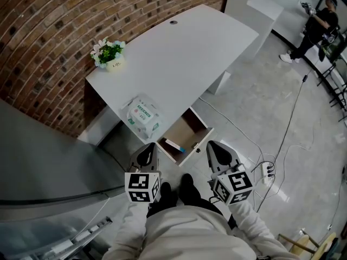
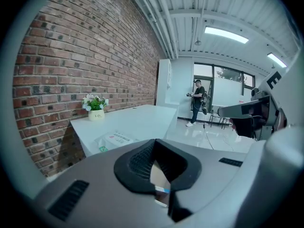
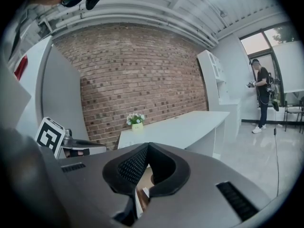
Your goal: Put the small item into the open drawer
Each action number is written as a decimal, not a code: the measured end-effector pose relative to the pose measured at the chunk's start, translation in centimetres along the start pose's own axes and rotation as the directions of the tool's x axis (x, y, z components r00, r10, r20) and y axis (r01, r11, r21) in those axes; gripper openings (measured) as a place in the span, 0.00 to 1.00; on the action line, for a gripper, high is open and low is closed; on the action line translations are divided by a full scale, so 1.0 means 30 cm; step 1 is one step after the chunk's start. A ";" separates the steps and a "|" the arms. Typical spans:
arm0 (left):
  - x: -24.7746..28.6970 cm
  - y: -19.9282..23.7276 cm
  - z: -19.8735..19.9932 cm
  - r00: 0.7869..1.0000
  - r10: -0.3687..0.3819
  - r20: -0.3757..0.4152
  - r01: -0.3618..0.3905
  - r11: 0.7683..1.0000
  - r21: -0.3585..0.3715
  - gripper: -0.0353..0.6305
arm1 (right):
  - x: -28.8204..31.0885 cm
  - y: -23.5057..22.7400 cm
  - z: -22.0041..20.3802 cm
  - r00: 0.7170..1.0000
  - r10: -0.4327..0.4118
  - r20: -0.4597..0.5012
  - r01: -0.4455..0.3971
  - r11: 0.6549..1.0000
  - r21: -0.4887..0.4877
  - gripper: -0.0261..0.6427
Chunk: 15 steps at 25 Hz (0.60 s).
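Note:
The open drawer (image 1: pixel 191 124) juts out from under the white desk (image 1: pixel 179 53), its brown inside showing. A small white item with a blue end (image 1: pixel 174 144) lies in the drawer near its front. My left gripper (image 1: pixel 147 151) hovers just in front of the drawer's left corner, and my right gripper (image 1: pixel 214 148) is just off its right corner. Both are shut and hold nothing. In the left gripper view, the item (image 2: pixel 162 190) shows through the gap below the closed left gripper (image 2: pixel 155 141). The right gripper (image 3: pixel 148 145) looks toward the desk, with the drawer partly hidden behind its jaws.
A green-and-white tissue pack (image 1: pixel 143 117) lies on the desk's near edge, and a small flower pot (image 1: pixel 108 54) stands by the brick wall (image 1: pixel 81 15). A power strip (image 1: pixel 267 171) and cables lie on the floor at right. A person (image 1: pixel 320 26) stands far off.

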<state>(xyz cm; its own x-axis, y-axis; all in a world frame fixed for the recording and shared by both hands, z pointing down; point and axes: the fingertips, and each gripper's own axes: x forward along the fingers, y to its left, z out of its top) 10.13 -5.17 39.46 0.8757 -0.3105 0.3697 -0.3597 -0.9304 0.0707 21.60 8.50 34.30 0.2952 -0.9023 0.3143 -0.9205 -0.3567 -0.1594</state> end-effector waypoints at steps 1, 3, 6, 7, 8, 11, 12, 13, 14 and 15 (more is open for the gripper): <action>0.000 -0.001 0.002 1.000 0.001 0.001 -0.001 1.000 0.001 0.08 | 0.000 0.000 0.002 1.000 0.002 0.002 -0.002 1.000 0.001 0.08; -0.001 -0.004 0.003 1.000 0.004 0.002 -0.004 1.000 0.002 0.08 | -0.002 0.000 0.002 1.000 0.004 0.005 -0.004 1.000 0.003 0.08; -0.006 0.000 0.000 1.000 0.008 0.001 -0.008 1.000 0.002 0.08 | -0.001 0.004 -0.001 1.000 0.008 0.005 -0.008 1.000 0.004 0.08; -0.007 0.001 -0.001 1.000 0.010 0.001 -0.010 1.000 0.001 0.08 | 0.000 0.004 -0.001 1.000 0.010 0.005 -0.010 1.000 0.005 0.08; -0.007 0.001 -0.002 1.000 0.012 0.000 -0.012 1.000 0.001 0.08 | 0.001 0.003 -0.001 1.000 0.012 0.006 -0.012 1.000 0.006 0.08; -0.005 -0.001 0.000 1.000 0.017 -0.002 -0.017 1.000 0.000 0.08 | 0.000 -0.004 0.003 1.000 0.014 0.008 -0.014 1.000 0.007 0.08; -0.004 0.000 0.001 1.000 0.019 -0.003 -0.019 1.000 0.000 0.08 | 0.001 -0.006 0.005 1.000 0.015 0.008 -0.015 1.000 0.007 0.08; -0.003 0.001 0.001 1.000 0.020 -0.003 -0.020 1.000 0.000 0.08 | 0.002 -0.007 0.007 1.000 0.016 0.009 -0.016 1.000 0.008 0.08; -0.003 0.001 0.002 1.000 0.021 -0.003 -0.021 1.000 -0.001 0.08 | 0.002 -0.008 0.008 1.000 0.016 0.010 -0.016 1.000 0.009 0.08; -0.003 0.002 0.002 1.000 0.022 -0.003 -0.022 1.000 -0.001 0.08 | 0.002 -0.008 0.009 1.000 0.016 0.010 -0.016 1.000 0.011 0.08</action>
